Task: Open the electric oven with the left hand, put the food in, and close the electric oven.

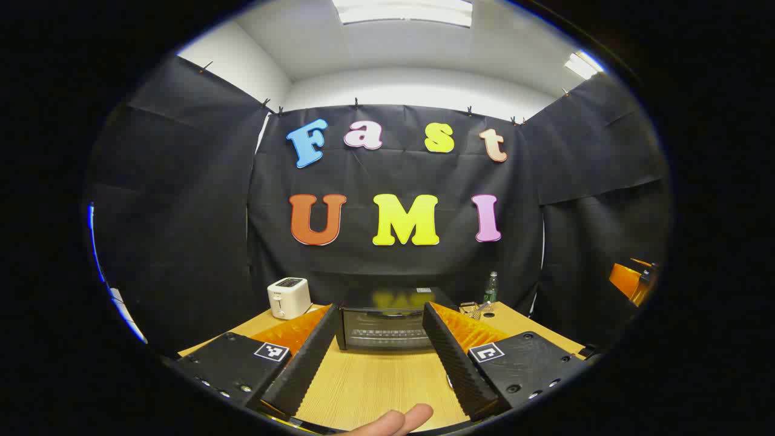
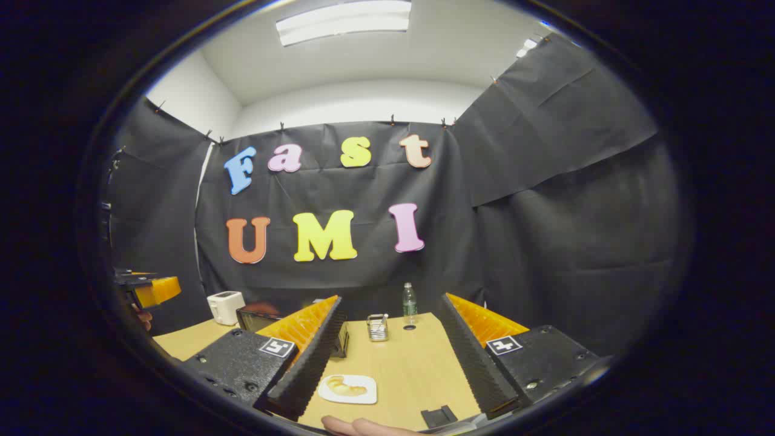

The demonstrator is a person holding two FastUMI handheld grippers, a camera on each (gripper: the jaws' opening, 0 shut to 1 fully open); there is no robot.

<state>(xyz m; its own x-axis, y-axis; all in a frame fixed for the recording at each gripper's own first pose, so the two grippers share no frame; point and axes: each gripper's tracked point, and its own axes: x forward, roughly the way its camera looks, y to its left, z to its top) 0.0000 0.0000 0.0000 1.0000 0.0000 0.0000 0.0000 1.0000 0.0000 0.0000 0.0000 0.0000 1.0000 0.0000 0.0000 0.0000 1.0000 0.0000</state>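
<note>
The oven (image 1: 387, 324) sits at the back of the table (image 1: 369, 387), door shut, straight ahead of the left gripper (image 1: 378, 357), whose fingers stand wide apart and well short of it. The food (image 2: 344, 386) lies on a white plate (image 2: 347, 389) near the table's front, just ahead of the right gripper (image 2: 387, 363), whose fingers are also apart and empty. By these views nothing is done yet: opening, loading and closing all remain. A toaster (image 1: 289, 297) stands left of the oven, a bottle (image 1: 491, 287) to its right.

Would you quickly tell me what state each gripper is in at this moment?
Left gripper: open, holding nothing, facing the closed oven.
Right gripper: open, holding nothing, above the plate of food.
</note>
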